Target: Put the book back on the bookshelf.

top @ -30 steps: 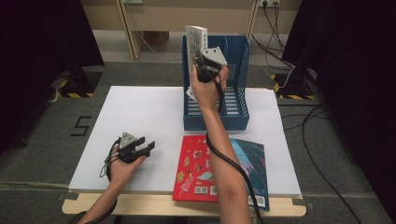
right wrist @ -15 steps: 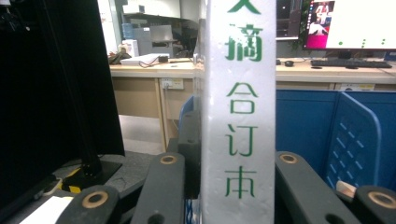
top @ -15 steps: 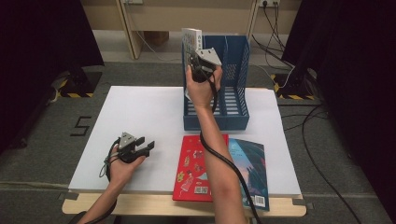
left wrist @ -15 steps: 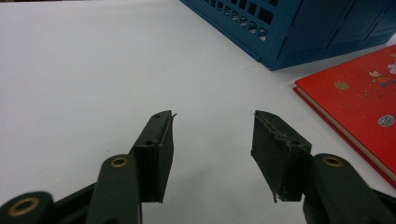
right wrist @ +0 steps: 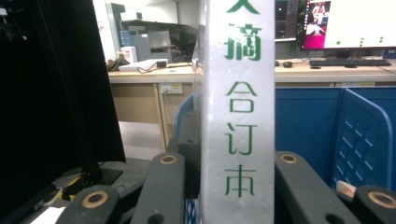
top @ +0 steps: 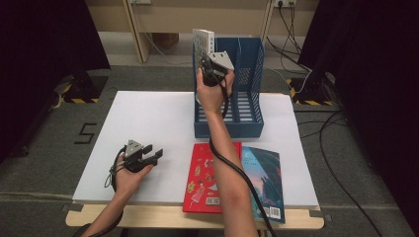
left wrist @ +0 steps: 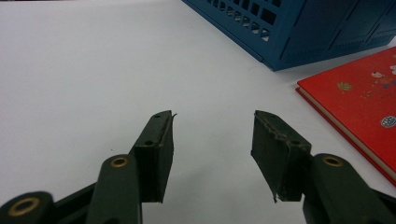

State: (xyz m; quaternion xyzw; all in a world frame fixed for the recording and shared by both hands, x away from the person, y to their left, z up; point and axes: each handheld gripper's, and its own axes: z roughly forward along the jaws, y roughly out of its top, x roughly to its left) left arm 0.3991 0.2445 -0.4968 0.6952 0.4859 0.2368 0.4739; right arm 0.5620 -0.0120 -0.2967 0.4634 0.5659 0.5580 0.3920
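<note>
My right gripper (top: 206, 58) is raised over the left compartment of the blue file rack (top: 249, 129) and is shut on a thick white book (top: 202, 39), held upright. Seen from the right gripper view, the white book's spine (right wrist: 238, 116) with green characters stands between the two jaws of the right gripper (right wrist: 229, 182). My left gripper (top: 151, 155) rests on the white table (top: 148, 113) at the front left, open, with nothing between its fingers. The left gripper view has the left gripper (left wrist: 212, 154) with its jaws apart over bare tabletop.
A red book (top: 207, 177) and a teal-covered book (top: 264, 180) lie flat side by side at the table's front edge, just in front of the rack. The red book (left wrist: 359, 102) and the blue rack (left wrist: 289, 32) lie to the right of the left gripper.
The right hand with the white book has shifted slightly to the left above the rack. The left hand has stayed put.
</note>
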